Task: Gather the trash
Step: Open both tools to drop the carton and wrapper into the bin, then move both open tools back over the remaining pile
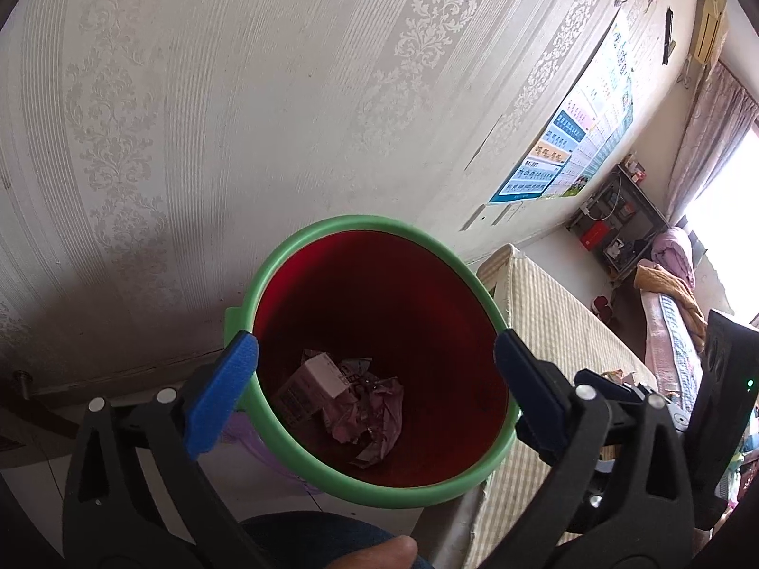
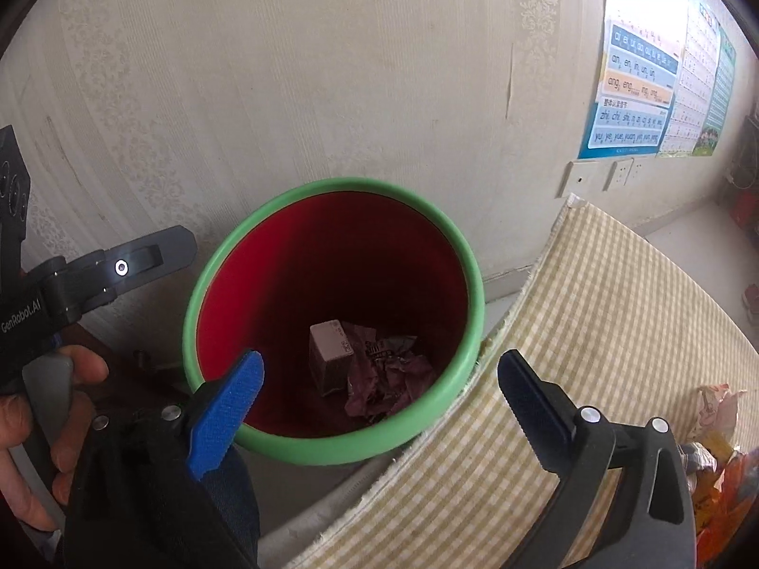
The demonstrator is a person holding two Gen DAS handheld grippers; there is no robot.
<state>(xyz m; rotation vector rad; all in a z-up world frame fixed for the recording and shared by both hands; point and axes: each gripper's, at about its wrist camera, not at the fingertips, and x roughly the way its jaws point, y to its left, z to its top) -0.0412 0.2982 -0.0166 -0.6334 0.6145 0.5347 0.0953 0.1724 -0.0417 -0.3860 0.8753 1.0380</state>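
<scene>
A red trash bin with a green rim [image 1: 284, 256] stands against the wall beside the table; it also shows in the right wrist view [image 2: 474, 284]. Inside lie a small white box [image 1: 320, 372] and crumpled pink wrappers [image 1: 370, 412]; the right wrist view shows the box [image 2: 329, 336] and wrappers [image 2: 393, 379] too. My left gripper [image 1: 377, 360] is open and empty, held above the bin's mouth. My right gripper [image 2: 379, 379] is open and empty, above the bin's near rim. More wrappers [image 2: 716, 431] lie on the table at the right.
A table with a yellow checked cloth [image 2: 616, 322] stands right of the bin. The left gripper's body and the hand holding it [image 2: 52, 379] are at the left. A wallpapered wall [image 1: 237, 118] is behind, with a poster [image 2: 654, 76].
</scene>
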